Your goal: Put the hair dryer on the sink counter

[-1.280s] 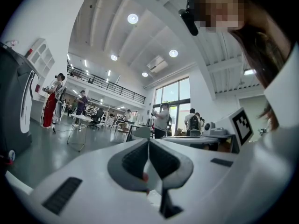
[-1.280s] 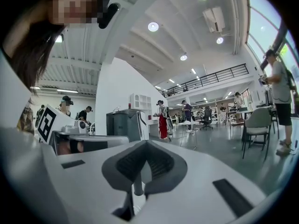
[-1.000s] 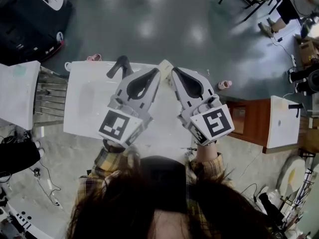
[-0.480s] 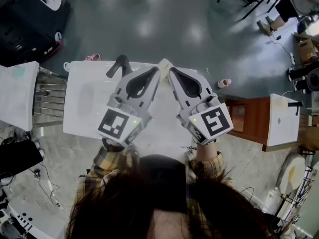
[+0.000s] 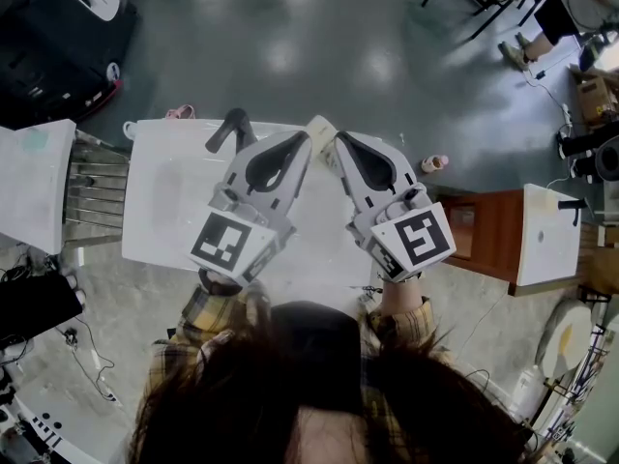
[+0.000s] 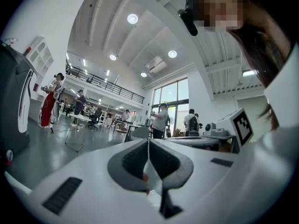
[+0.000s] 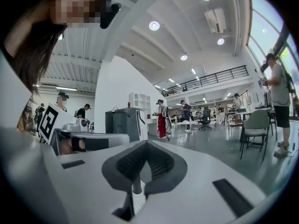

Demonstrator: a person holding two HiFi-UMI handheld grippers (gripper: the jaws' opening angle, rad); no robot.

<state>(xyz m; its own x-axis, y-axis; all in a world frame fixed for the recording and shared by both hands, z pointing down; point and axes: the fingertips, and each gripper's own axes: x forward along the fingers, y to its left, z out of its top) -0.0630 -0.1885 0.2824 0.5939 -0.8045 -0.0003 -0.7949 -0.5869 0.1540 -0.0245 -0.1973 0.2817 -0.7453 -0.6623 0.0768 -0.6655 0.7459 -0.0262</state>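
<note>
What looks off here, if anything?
Nothing stands out. The left claw and right claw are shut and empty, side by side above the white counter. No spill or damage shows on it. A dark curved thing stands at its far edge; what it is I cannot tell.

The head view looks steeply down from just above the person's hair (image 5: 319, 394), close over both grippers and the counter (image 5: 160, 201). Each gripper view sits low behind its own jaws, which fill its lower half, and faces level across the hall. The left gripper (image 6: 148, 141) view catches the right cube (image 6: 243, 126) at its right. The right gripper (image 7: 145, 143) view catches the left cube (image 7: 47, 120) at its left. Both show the person in red (image 6: 46, 101).
</note>
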